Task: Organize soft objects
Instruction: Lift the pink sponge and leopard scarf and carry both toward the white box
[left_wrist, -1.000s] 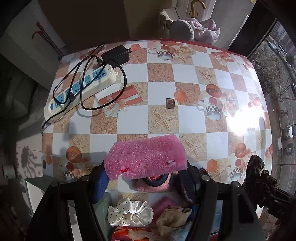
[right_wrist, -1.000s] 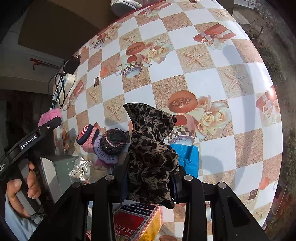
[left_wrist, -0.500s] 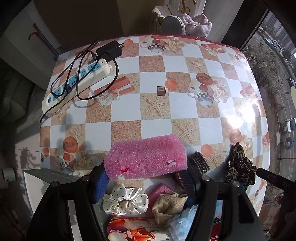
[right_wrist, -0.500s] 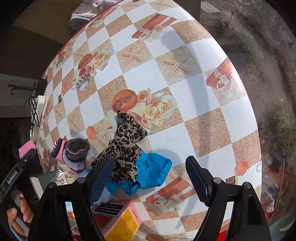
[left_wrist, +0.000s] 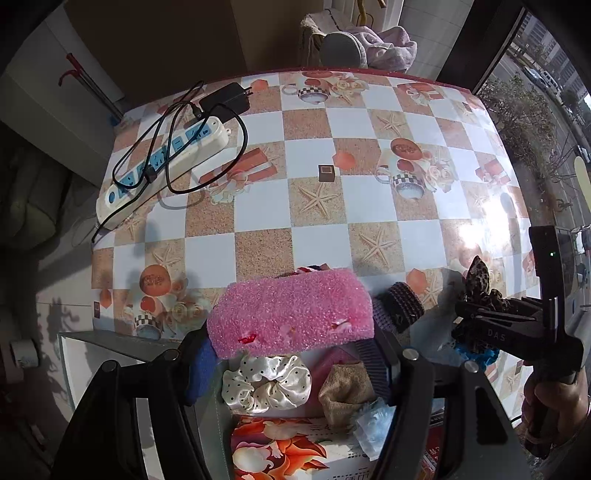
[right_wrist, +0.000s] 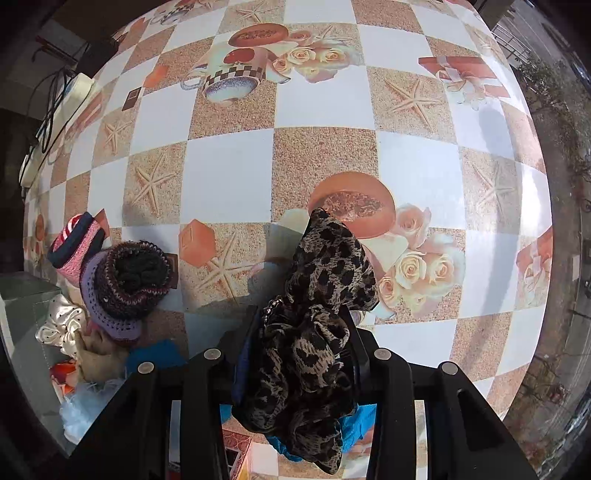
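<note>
In the left wrist view, the left tongs (left_wrist: 291, 354) stayed clamped on the pink foam sponge (left_wrist: 291, 312) at lower centre, just as a second before, pointing down over the checkered desk (left_wrist: 258, 206). At upper left the white power strip (left_wrist: 162, 162) lay under its looped black cable. Below the sponge sat a white polka-dot scrunchie (left_wrist: 267, 382), with a tan cloth piece (left_wrist: 345, 387) to its right; both had come further into view than a second earlier. A dark knitted band (left_wrist: 402, 302) lay right of the sponge. At the right edge the right tongs (left_wrist: 480, 317), held by a hand (left_wrist: 554, 402), now stood down at the leopard-print scrunchie (left_wrist: 480, 284); half a second earlier only their tip showed there.

In the right wrist view, a pink striped band (right_wrist: 75, 240) and the knitted band (right_wrist: 129, 280) lay at the left, the polka-dot scrunchie (right_wrist: 61, 326) below them. At lower centre the right tongs (right_wrist: 306, 339) were closing with the leopard-print scrunchie (right_wrist: 317, 317) bunched between the blue pads (right_wrist: 242, 369), which pressed on it. Half a second before, the tongs stood wide apart and higher, the scrunchie lying loose on the desk (right_wrist: 229, 173). A blue cloth (right_wrist: 354, 421) showed beneath the scrunchie.
</note>
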